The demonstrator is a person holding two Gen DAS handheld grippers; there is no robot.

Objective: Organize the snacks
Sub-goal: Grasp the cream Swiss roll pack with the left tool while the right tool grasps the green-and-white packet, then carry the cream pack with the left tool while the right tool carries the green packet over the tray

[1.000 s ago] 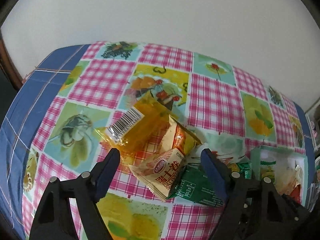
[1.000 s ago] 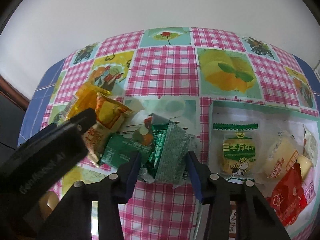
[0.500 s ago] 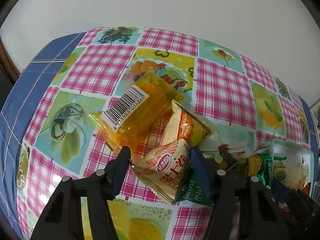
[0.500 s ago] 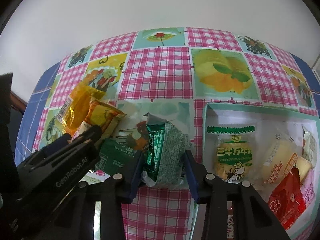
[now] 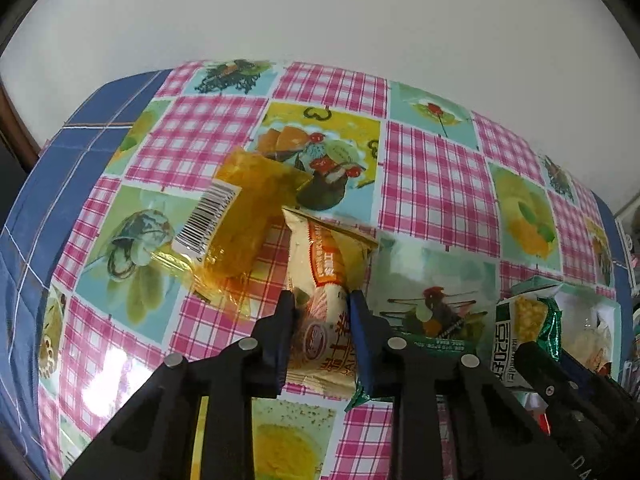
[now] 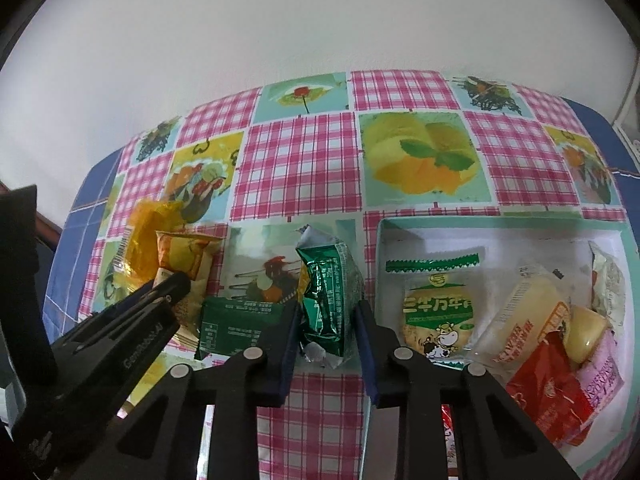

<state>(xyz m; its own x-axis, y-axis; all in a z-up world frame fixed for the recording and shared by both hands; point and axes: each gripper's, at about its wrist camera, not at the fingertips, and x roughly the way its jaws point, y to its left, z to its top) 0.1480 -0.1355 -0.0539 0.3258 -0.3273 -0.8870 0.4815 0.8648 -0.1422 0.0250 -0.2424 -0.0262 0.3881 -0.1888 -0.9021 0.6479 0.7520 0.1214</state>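
In the left wrist view my left gripper (image 5: pixel 322 308) is shut on a cream and orange snack packet (image 5: pixel 320 264), which lies on the checked tablecloth. An orange see-through packet (image 5: pixel 240 232) with a barcode lies just left of it. In the right wrist view my right gripper (image 6: pixel 326 312) has its jaws closing on a shiny green snack packet (image 6: pixel 328 292), and both pads touch its sides. This green packet (image 5: pixel 532 332) also shows at the right of the left wrist view, raised slightly. A flat dark green packet (image 6: pixel 236 324) lies between the two grippers.
A white box with a teal rim (image 6: pixel 500 224) stands at the right and holds several snacks: a green-labelled bun packet (image 6: pixel 436 312), a yellow cake packet (image 6: pixel 524 312) and a red packet (image 6: pixel 548 400). The left gripper's body (image 6: pixel 120 340) reaches close beside the right one.
The left jaws went from wide open to shut on the cream packet. The right jaws narrowed onto the green packet and lifted it a little.
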